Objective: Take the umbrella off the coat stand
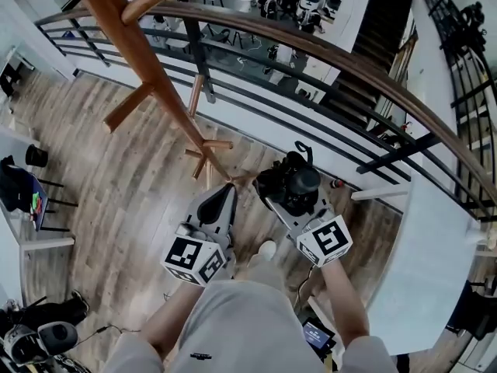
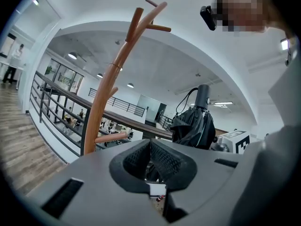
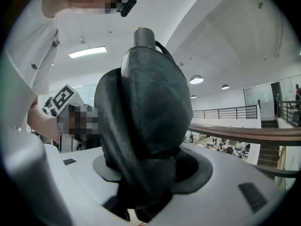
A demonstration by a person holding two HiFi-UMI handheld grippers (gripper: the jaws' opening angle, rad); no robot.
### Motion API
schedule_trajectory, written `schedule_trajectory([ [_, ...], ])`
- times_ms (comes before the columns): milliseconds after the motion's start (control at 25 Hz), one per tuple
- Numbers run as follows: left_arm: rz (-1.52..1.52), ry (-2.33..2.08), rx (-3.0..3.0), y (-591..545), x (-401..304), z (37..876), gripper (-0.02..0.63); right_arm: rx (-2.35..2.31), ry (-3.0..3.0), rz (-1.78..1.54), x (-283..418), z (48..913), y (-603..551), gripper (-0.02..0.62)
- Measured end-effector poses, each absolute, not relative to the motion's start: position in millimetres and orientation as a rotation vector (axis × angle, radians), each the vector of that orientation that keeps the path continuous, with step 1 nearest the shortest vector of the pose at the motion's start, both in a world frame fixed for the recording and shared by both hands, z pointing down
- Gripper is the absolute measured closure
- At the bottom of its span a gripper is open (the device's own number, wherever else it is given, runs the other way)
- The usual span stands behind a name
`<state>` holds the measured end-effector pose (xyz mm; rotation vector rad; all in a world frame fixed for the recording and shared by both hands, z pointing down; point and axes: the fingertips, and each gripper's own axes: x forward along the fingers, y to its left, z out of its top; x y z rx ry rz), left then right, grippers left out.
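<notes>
The wooden coat stand [image 1: 147,61] rises at the upper left of the head view, its pegs bare, and it also shows in the left gripper view as a coat stand [image 2: 110,84]. A folded black umbrella [image 1: 295,181] stands upright between the pads of my right gripper [image 1: 291,191], off the stand and to its right. In the right gripper view the umbrella [image 3: 146,107] fills the middle, and the right gripper [image 3: 146,175] is shut on its lower part. My left gripper [image 1: 227,190] is shut on nothing; its pads meet in the left gripper view [image 2: 150,160], where the umbrella [image 2: 195,126] shows beyond to the right.
A curved wooden handrail on dark metal bars [image 1: 311,53] runs just behind the stand, with a drop to a lower floor beyond. A white table [image 1: 427,263] lies at the right, a desk [image 1: 15,208] at the left. A dark bag [image 1: 46,317] sits bottom left.
</notes>
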<state>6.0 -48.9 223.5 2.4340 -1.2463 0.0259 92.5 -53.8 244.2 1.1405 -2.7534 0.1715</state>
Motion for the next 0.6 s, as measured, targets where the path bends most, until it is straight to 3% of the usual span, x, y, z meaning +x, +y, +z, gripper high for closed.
schedule_trajectory([
  [600,0.029,-1.112,2.578,-35.9,18.5,156.0,0.581,1.233,-2.741,0.195,104.8,170.0,-22.2,0.321],
])
